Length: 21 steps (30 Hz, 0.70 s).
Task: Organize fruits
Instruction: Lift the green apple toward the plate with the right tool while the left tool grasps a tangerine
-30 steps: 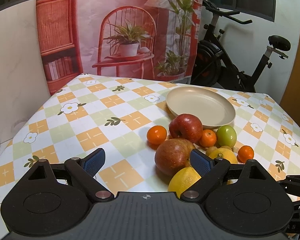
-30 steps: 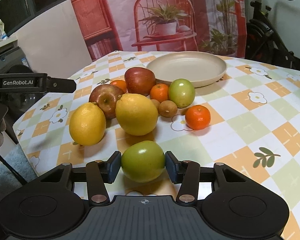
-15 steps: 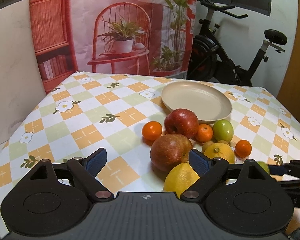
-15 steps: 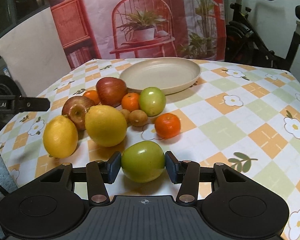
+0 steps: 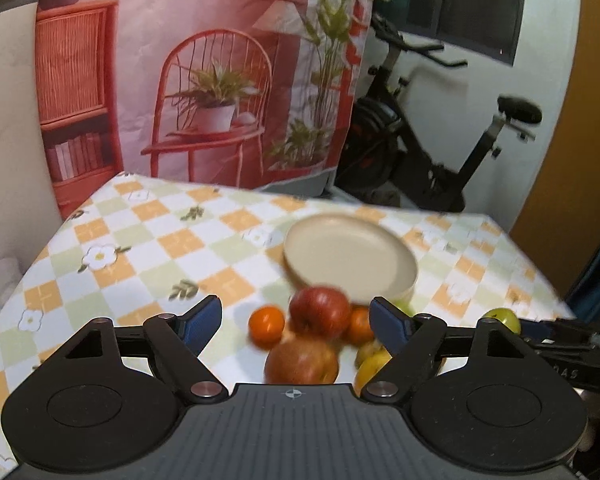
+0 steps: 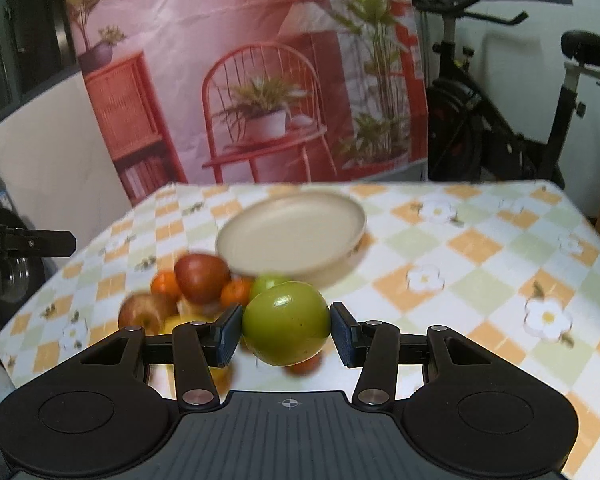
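Observation:
A pile of fruit lies on the checked tablecloth in front of an empty beige plate (image 5: pixel 348 256): a red apple (image 5: pixel 320 312), a second apple (image 5: pixel 302 360), tangerines (image 5: pixel 266 326) and a lemon (image 5: pixel 372 364). My left gripper (image 5: pixel 296 322) hovers above the pile with its jaws closing, and the blue pads touch nothing. My right gripper (image 6: pixel 286 330) is shut on a green apple (image 6: pixel 286 324), held in the air above the fruit. Beyond it are the plate (image 6: pixel 292 236), a red apple (image 6: pixel 202 278) and a smaller green fruit (image 6: pixel 270 282).
An exercise bike (image 5: pixel 440 152) stands behind the table's far right corner. A printed backdrop (image 6: pixel 260 80) hangs behind the far edge. The left gripper's arm (image 6: pixel 28 238) shows at the left of the right wrist view. Bare tablecloth (image 6: pixel 480 260) lies right of the plate.
Both grippers have risen and their views tipped upward. The green apple has come up off the table in the right gripper. The left jaws have narrowed a little.

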### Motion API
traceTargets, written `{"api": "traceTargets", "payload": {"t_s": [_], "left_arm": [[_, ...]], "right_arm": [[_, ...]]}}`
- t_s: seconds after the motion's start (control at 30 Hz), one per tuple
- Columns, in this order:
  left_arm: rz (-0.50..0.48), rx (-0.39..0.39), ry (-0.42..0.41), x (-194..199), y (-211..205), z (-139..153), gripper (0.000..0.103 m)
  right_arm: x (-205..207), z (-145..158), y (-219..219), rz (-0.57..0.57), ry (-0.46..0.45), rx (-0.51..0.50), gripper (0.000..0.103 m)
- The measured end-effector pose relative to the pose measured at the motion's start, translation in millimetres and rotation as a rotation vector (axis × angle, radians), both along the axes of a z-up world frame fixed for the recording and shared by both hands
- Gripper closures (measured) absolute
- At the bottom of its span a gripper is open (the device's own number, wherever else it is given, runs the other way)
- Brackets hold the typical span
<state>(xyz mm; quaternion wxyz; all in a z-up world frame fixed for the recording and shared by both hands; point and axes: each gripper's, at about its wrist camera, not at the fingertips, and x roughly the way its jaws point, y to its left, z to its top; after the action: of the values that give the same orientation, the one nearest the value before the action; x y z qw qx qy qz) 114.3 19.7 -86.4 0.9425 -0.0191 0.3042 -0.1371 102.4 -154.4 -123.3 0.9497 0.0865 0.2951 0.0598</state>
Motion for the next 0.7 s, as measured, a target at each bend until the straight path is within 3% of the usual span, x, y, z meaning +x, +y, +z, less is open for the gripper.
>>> {"api": "traceTargets", "payload": {"t_s": [0.23, 0.43, 0.53, 0.63, 0.7], "left_arm": [[0.023, -0.060, -0.043, 17.2, 6.9, 34.3, 0.031], [0.012, -0.015, -0.102, 34.1, 3.7, 51.6, 0.032], [-0.004, 0.022, -0.070, 48.3, 3.8, 42.6, 0.037], [-0.033, 0.051, 0.001, 63.9, 6.5, 21.7, 0.047], [-0.047, 0.053, 0.063, 76.2, 8.9, 5.1, 0.048]], "right_arm": [[21.0, 40.8, -8.4, 0.012, -0.074, -0.020, 0.059], [46.4, 54.5, -13.6, 0.020, -0.093, -0.033, 0.059], [57.8, 47.9, -12.7, 0.028, -0.075, -0.043, 0.059], [67.0, 36.3, -12.3, 0.041, -0.047, -0.042, 0.059], [73.3, 29.0, -13.2, 0.045, -0.026, -0.036, 0.059]]}}
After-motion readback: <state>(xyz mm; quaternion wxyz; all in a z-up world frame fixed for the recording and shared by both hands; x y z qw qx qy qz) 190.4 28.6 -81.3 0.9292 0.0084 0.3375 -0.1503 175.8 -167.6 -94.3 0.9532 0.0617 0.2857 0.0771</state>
